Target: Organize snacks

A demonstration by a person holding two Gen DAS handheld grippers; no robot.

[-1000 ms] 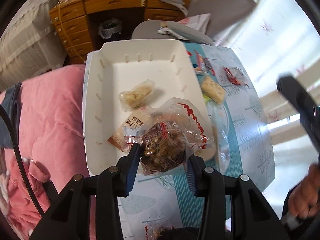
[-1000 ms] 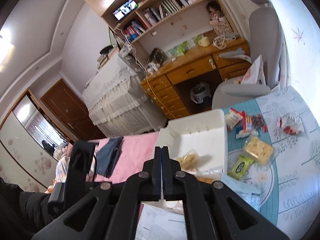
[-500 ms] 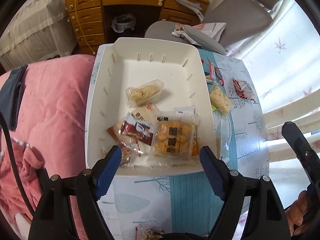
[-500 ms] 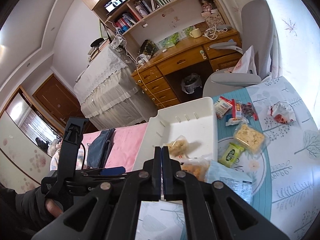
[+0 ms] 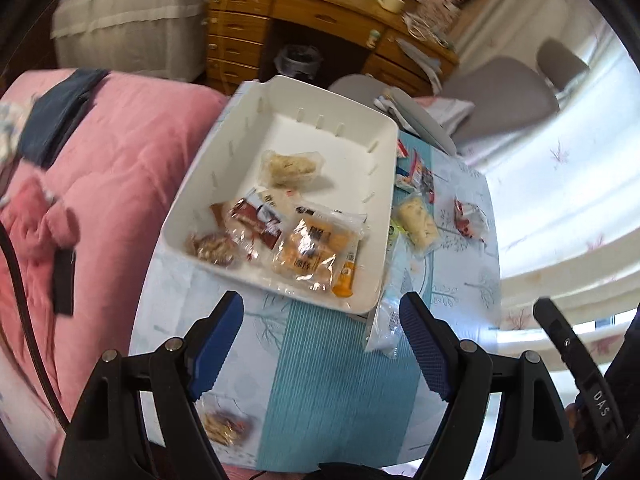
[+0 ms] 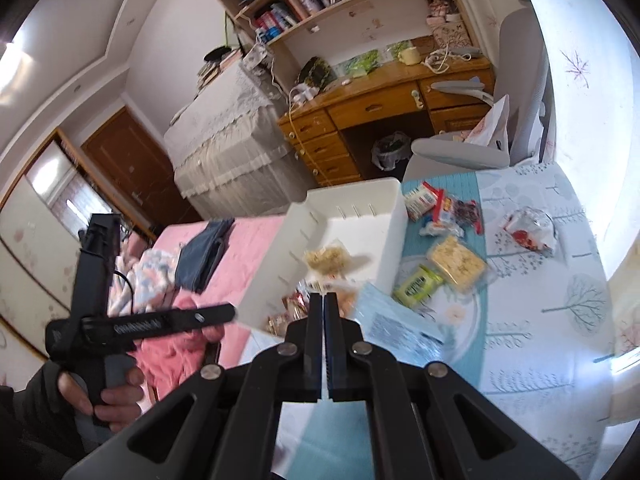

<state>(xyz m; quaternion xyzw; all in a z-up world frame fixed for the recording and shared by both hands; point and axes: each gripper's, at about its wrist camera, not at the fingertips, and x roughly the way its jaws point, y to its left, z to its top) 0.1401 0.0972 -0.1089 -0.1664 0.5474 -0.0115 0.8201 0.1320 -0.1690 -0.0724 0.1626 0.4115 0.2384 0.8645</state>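
On the worktop [image 5: 332, 380], with its pale tree-print cloth and teal stripe, a white tray [image 5: 384, 216] stands at the edge next to a bed with a pink quilt [image 5: 120, 168]. Four snack packets lie in the tray: a pale biscuit pack [image 5: 290, 168] towards the far wall, a dark red wrapper [image 5: 256, 224], a clear bag of brown pieces [image 5: 212, 248] and a clear bag of golden puffs [image 5: 314, 252] against the near wall. More packets lie loose on the cloth beside the tray, among them a cracker pack [image 6: 458, 262], a green packet [image 6: 418, 286] and a crumpled red-and-clear wrapper [image 6: 528, 232]. Only the right wrist view shows the bookshelf, the wooden desk [image 6: 384, 108] and the person's hand around the left handle; only the left wrist view shows another small snack bag [image 5: 224, 426] at the near worktop edge. The left hand-held gripper [image 5: 320, 344] hovers above the cloth, spread wide with nothing between its blue pads. The right hand-held gripper [image 6: 324, 308] is pressed fully together, empty.
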